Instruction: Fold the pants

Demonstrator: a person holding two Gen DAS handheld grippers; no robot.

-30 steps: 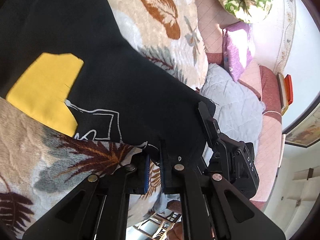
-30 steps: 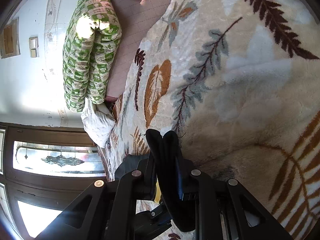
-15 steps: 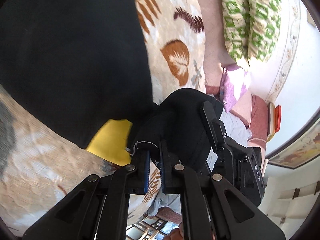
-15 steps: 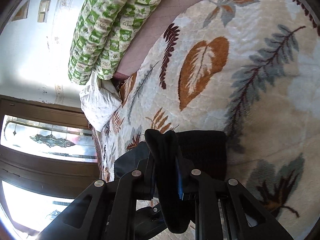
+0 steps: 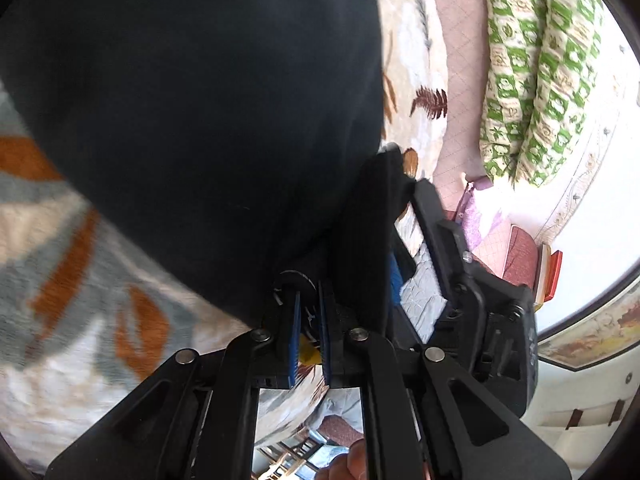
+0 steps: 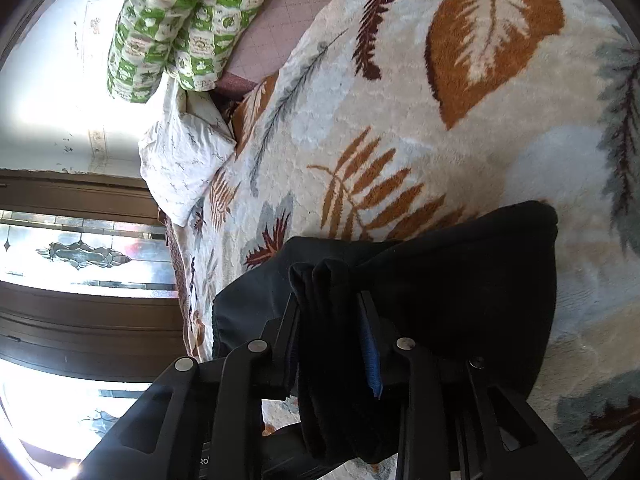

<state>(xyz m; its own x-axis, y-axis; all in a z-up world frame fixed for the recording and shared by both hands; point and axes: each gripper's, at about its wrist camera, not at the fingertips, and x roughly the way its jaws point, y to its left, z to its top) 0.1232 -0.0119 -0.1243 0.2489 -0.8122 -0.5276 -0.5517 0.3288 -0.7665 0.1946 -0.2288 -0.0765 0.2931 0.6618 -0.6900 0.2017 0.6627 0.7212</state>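
Black pants (image 5: 192, 112) lie folded over on the leaf-patterned blanket (image 5: 60, 320) and fill most of the left wrist view. My left gripper (image 5: 308, 304) is shut on an edge of the pants, with a bit of the yellow patch (image 5: 310, 354) showing between its blue pads. The right gripper (image 5: 404, 216) sits just beside it. In the right wrist view my right gripper (image 6: 328, 300) is shut on a bunched fold of the black pants (image 6: 460, 280), which drape down onto the blanket (image 6: 440, 140).
A green and white rolled quilt (image 6: 180, 28) and a white pillow (image 6: 184, 160) lie at the bed's far edge. A purple pillow (image 5: 480, 220) and pink bedding (image 5: 460, 60) lie beyond the blanket. A dark wooden window frame (image 6: 80, 320) is behind.
Both grippers have carried their held edge of the pants forward over the rest of the garment. The yellow patch is now covered and black fabric fills the left view.
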